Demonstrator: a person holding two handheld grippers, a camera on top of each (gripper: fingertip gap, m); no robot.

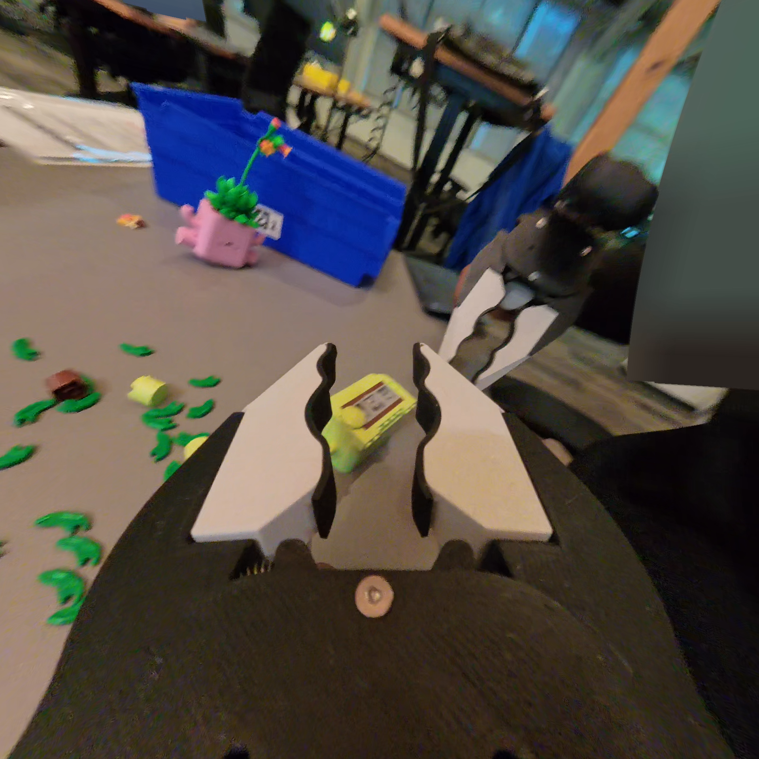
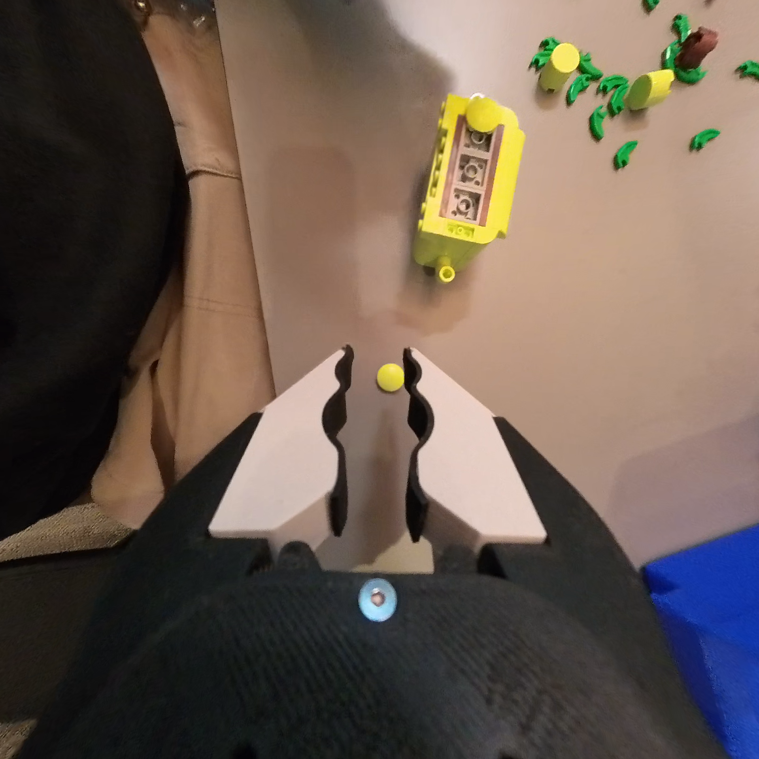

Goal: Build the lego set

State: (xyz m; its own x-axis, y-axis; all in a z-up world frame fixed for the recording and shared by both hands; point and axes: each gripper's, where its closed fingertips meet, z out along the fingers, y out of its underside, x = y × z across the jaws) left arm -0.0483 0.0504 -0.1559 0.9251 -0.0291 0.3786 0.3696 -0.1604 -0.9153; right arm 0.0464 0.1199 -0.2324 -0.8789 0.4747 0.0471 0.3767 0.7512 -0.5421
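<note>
A blue bin (image 1: 287, 193) stands on the surface (image 1: 123, 287), its contents hidden. The lime lego body (image 2: 468, 185) lies there, long axis running away from the right gripper (image 2: 377, 357). That gripper and the left gripper (image 1: 373, 357) are parted, holding nothing; a small lime round piece (image 2: 389, 377) lies between the right's tips.

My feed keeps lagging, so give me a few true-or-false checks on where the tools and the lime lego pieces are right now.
1. The right tool is open above a small lime round piece. True.
2. The left tool grips the lime block assembly. False: it is open, with the assembly lying on the table beyond its fingers.
3. The pink planter stands in front of the blue bin. True.
4. The green leaf pieces are attached to the lime assembly. False: they lie loose on the table.
</note>
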